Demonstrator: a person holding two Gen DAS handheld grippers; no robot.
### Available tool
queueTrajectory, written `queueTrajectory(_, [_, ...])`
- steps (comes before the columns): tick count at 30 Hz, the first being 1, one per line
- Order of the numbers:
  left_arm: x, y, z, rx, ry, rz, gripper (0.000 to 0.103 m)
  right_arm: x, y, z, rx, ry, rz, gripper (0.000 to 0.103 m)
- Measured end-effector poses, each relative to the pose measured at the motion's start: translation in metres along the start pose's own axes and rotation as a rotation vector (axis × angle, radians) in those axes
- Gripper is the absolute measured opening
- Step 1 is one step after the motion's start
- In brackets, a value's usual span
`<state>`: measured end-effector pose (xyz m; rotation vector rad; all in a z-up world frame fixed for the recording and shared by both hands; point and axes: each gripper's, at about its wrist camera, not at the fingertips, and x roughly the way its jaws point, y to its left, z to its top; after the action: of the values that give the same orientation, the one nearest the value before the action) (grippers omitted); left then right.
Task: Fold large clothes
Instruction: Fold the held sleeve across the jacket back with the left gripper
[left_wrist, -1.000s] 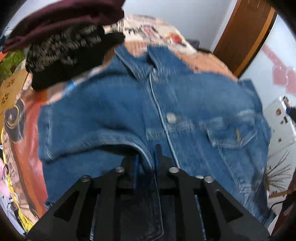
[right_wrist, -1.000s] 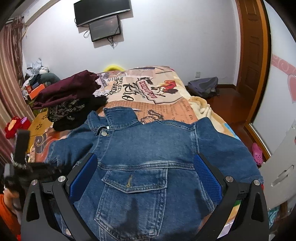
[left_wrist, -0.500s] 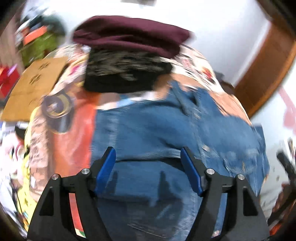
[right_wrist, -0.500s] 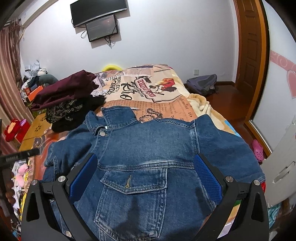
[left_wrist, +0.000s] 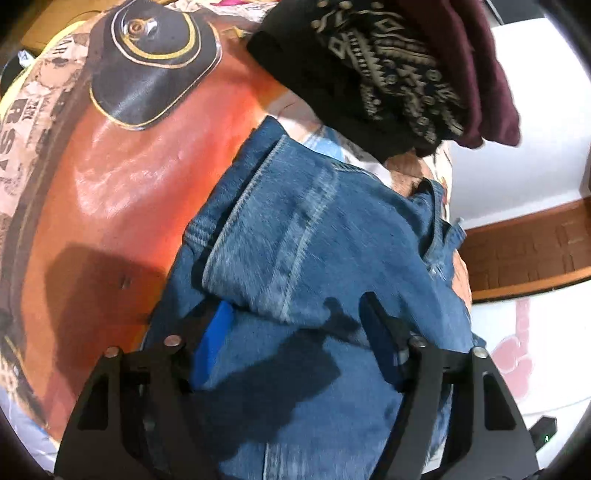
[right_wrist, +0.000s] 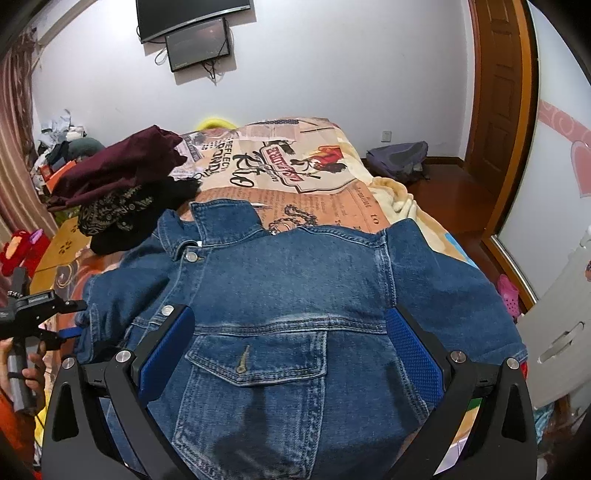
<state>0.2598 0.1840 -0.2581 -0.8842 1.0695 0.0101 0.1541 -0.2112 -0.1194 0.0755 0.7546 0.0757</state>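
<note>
A blue denim jacket lies face up on the bed, collar towards the far wall, chest pocket nearest the right wrist camera. My right gripper is open and empty, held just above the pocket. My left gripper is open and sits low over the jacket's left sleeve fold, fingers on either side of the cloth. The left gripper also shows at the left edge of the right wrist view, next to the sleeve.
A stack of folded clothes, maroon on black patterned, sits on the bed left of the collar. The printed bedspread stretches beyond. A grey bag and wooden door are to the right.
My left gripper let go of the jacket front and opened, then swung left to the sleeve edge and dropped close over it. My right gripper stayed open and nearly still.
</note>
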Motion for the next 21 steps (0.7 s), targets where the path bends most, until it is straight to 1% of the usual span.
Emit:
queueTrajectory(2, [0.004, -0.001, 0.004, -0.001, -0.034, 0.039, 0.043, 0.0, -0.003, 0.0, 0.0, 0.003, -0.006, 0.103])
queueTrajectory(3, [0.005, -0.002, 0.006, -0.005, -0.052, 0.058, 0.039, 0.001, -0.005, 0.0, 0.0, 0.003, -0.01, 0.103])
queueTrajectory(5, [0.005, -0.002, 0.01, -0.017, -0.073, 0.07, 0.021, 0.001, -0.009, 0.0, 0.004, 0.005, -0.018, 0.103])
queueTrajectory(6, [0.003, -0.005, 0.011, -0.009, -0.083, 0.079, 0.018, 0.001, -0.012, 0.0, 0.008, 0.005, -0.02, 0.103])
queueTrajectory(9, [-0.01, -0.028, 0.011, 0.063, -0.141, 0.121, 0.015, 0.0, -0.022, 0.0, 0.021, 0.002, -0.028, 0.103])
queueTrajectory(11, [-0.026, -0.056, 0.009, 0.135, -0.191, 0.135, 0.014, -0.001, -0.027, 0.0, 0.028, -0.001, -0.034, 0.103])
queueTrajectory(13, [-0.043, -0.081, 0.008, 0.201, -0.227, 0.11, 0.014, -0.002, -0.033, 0.001, 0.037, -0.006, -0.04, 0.103])
queueTrajectory(17, [-0.072, -0.152, 0.0, 0.344, -0.307, 0.049, 0.013, -0.007, -0.046, 0.002, 0.065, -0.018, -0.049, 0.103])
queueTrajectory(19, [-0.081, -0.185, -0.01, 0.414, -0.337, 0.026, 0.013, -0.01, -0.053, 0.001, 0.081, -0.026, -0.052, 0.103])
queueTrajectory(21, [-0.084, -0.223, -0.024, 0.492, -0.345, -0.013, 0.013, -0.014, -0.062, 0.001, 0.096, -0.029, -0.059, 0.103])
